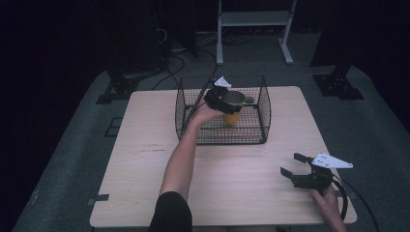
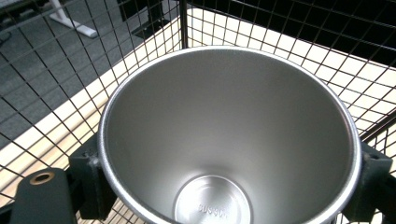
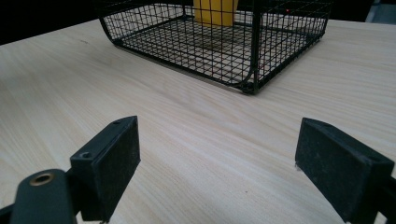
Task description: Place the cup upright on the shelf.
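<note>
Near edge of the light wood table (image 1: 145, 193): bare grain, faint scuff marks around 9 o'clock of centre. Person's left forearm (image 1: 181, 154) comes in from 6 o'clock, black sleeve at the table edge, reaching toward 12. Right hand (image 1: 331, 205) sits at about 4 o'clock near the table corner, holding the right gripper (image 1: 293, 164) low over the wood; jaws spread wide, nothing between them, cable looping off behind, grey three-cornered plate on top. In the right gripper view both black pads (image 3: 114, 163) frame bare tabletop, with the basket ahead.

Farther, at 12 o'clock of the table: black wire basket (image 1: 263, 113), open top, standing on the wood by the far edge. Left gripper (image 1: 223, 100) is down inside it, jaws clamped on either side of a metal cup (image 1: 233, 99), yellow outside, silver inside. Cup is upright within the basket; cannot tell if its base touches the mesh floor. Left gripper view looks straight into the cup (image 2: 224, 140): brushed steel wall, stamped bottom, black jaws touching the rim at both sides, basket mesh (image 2: 70, 70) all round.

Beyond the table: grey carpeted floor (image 1: 72, 145), black stand bases at 10 and 2 o'clock, loose cables, white frame legs (image 1: 220, 34) at 12. Room behind is dark.
</note>
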The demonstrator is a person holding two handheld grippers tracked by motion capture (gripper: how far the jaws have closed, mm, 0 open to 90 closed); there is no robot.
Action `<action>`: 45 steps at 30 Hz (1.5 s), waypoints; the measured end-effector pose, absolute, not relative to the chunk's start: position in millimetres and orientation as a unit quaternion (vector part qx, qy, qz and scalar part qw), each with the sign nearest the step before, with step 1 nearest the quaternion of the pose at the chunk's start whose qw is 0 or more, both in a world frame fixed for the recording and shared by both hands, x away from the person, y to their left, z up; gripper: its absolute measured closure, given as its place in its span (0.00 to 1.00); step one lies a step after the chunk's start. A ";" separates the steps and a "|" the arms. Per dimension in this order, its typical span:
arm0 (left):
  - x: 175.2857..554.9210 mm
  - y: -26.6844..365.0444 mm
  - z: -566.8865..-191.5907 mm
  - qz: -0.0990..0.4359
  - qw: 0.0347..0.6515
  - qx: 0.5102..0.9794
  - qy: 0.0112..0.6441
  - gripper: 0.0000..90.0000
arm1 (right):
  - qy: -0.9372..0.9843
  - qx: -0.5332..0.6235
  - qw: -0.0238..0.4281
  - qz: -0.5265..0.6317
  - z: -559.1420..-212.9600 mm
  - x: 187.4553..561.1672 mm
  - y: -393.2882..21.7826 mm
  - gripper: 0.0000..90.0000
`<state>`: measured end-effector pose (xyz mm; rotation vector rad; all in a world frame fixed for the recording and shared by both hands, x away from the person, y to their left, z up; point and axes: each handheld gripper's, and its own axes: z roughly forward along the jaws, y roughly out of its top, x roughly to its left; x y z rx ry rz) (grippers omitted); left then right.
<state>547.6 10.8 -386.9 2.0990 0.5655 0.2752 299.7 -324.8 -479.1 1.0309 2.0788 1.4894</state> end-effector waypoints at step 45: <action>552.2 3.7 -405.6 0.094 0.425 0.871 0.227 0.06 | 0.740 0.366 0.190 0.532 -479.1 299.5 -325.1 0.14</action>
